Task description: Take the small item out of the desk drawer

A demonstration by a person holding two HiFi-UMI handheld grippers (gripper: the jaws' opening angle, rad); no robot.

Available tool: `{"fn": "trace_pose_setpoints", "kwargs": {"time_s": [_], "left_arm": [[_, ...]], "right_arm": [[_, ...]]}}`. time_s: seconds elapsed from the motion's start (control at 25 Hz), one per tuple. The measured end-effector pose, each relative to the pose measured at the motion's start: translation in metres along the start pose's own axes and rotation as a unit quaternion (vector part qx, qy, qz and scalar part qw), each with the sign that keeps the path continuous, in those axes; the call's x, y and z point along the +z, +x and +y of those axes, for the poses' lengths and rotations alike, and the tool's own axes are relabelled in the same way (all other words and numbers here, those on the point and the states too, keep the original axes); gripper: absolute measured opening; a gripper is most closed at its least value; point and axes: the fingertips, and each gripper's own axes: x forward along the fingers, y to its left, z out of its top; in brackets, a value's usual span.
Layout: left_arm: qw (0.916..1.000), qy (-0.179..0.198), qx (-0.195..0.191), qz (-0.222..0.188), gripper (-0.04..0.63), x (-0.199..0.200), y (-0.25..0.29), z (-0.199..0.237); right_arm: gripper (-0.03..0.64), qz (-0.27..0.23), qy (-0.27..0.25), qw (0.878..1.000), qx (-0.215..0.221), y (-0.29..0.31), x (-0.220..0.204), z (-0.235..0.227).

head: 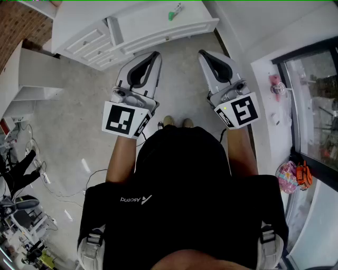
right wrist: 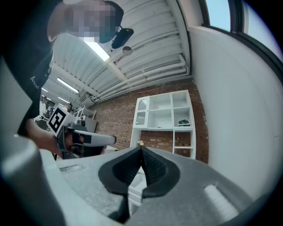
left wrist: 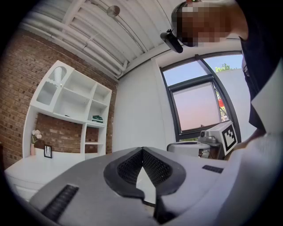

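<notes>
The white desk [head: 148, 21] stands at the top of the head view. Its side drawers [head: 87, 45] and long front drawer [head: 169, 36] look closed, and nothing inside them shows. A small green item [head: 173, 15] lies on the desk top. My left gripper [head: 155, 54] and right gripper [head: 203, 53] are held side by side over the floor, short of the desk and pointing at it. Both are shut with nothing between the pads, as seen with the left gripper [left wrist: 142, 150] and the right gripper [right wrist: 141, 146] in their own views.
A white shelf unit [right wrist: 164, 121] stands against a brick wall. A window [head: 311, 105] and a white ledge with a pink object [head: 275, 84] run along the right. Cables [head: 58, 184] and office chairs [head: 21, 211] lie at the left. The person's feet [head: 177, 122] are on grey floor.
</notes>
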Motion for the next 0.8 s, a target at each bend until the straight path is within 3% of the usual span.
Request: {"fn": "trace_pose_setpoints", "kwargs": {"time_s": [0.8], "left_arm": [[0.9999,-0.001,-0.011,0.002,-0.002,-0.014,-0.002,0.066]], "right_arm": [[0.002,0.021,-0.007,0.999,-0.043,0.033,-0.011,0.007]]}}
